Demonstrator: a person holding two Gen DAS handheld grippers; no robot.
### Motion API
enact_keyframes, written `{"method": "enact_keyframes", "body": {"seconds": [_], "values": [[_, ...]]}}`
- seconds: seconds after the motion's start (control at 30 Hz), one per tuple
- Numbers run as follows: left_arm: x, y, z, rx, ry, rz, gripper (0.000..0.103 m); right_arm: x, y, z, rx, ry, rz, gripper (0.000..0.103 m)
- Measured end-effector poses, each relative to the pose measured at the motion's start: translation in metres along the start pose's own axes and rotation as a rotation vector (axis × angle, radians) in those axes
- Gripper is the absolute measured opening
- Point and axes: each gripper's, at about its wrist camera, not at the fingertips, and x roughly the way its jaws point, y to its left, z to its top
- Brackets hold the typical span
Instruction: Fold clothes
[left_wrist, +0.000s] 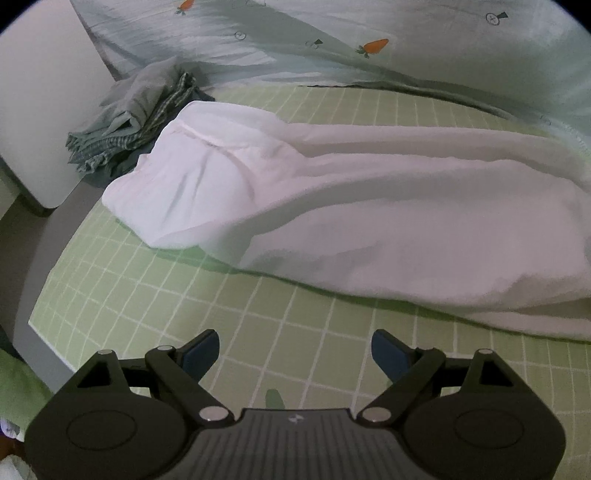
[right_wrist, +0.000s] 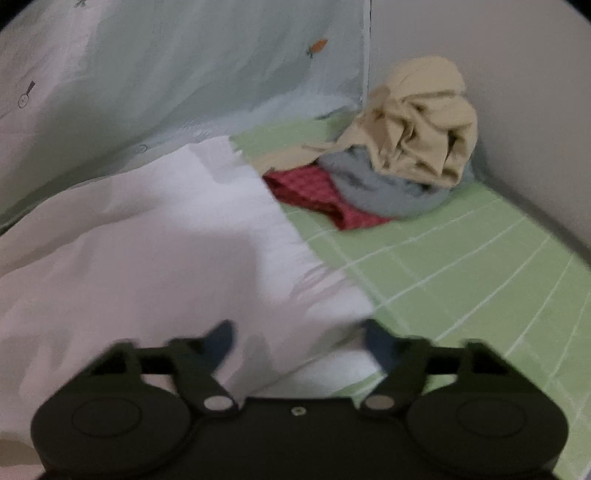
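Note:
A white garment (left_wrist: 332, 206) lies rumpled across the green checked bed sheet (left_wrist: 229, 325). My left gripper (left_wrist: 295, 354) is open and empty, hovering over the sheet in front of the garment, apart from it. In the right wrist view the same white garment (right_wrist: 147, 240) fills the left half. My right gripper (right_wrist: 299, 347) is open, its jaws wide, over the garment's near corner; the view is blurred and I cannot tell if the fingers touch the cloth.
A folded grey-green and checked pile (left_wrist: 129, 122) lies at the far left by a white board (left_wrist: 44, 103). A heap of beige, grey and red clothes (right_wrist: 399, 155) sits in the corner by the wall. A carrot-print duvet (left_wrist: 369, 48) lies behind.

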Motion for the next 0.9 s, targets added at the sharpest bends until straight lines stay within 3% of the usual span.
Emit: {"method": "enact_keyframes", "body": {"seconds": [0.07,0.17,0.3,0.43,0.53,0.6,0.7,0.77,0.83,0.9], "values": [[-0.001,0.0,-0.002,-0.004,0.007,0.0,0.09,-0.003,-0.003,0.003,-0.032,-0.022,0.001,0.029],[-0.001,-0.002,-0.003,-0.015,0.012,-0.008,0.09,-0.007,-0.008,0.008,-0.062,-0.054,0.026,0.012],[0.0,-0.005,-0.002,-0.024,0.013,-0.022,0.09,-0.03,-0.016,0.017,-0.065,-0.136,0.033,0.007],[-0.002,-0.005,-0.001,-0.029,0.005,-0.028,0.09,-0.069,-0.046,0.041,0.075,-0.216,0.031,0.006],[0.0,-0.001,-0.002,-0.037,0.013,-0.035,0.09,-0.067,-0.053,0.041,0.048,-0.197,0.005,0.006],[0.002,0.003,-0.003,-0.042,0.02,-0.04,0.09,-0.043,-0.05,0.028,-0.029,-0.103,-0.043,0.007],[-0.003,0.013,-0.003,-0.035,0.002,-0.031,0.09,-0.018,-0.051,0.01,-0.025,0.055,-0.1,0.016],[-0.006,0.023,-0.003,-0.034,-0.013,-0.023,0.09,-0.023,-0.048,0.01,-0.009,0.049,-0.148,0.058],[-0.009,0.033,-0.001,-0.035,-0.025,-0.017,0.09,-0.03,-0.039,0.014,-0.024,0.025,-0.172,0.081],[-0.007,0.043,0.004,-0.043,-0.032,-0.022,0.091,-0.035,-0.025,0.02,-0.045,-0.002,-0.121,0.09]]}}
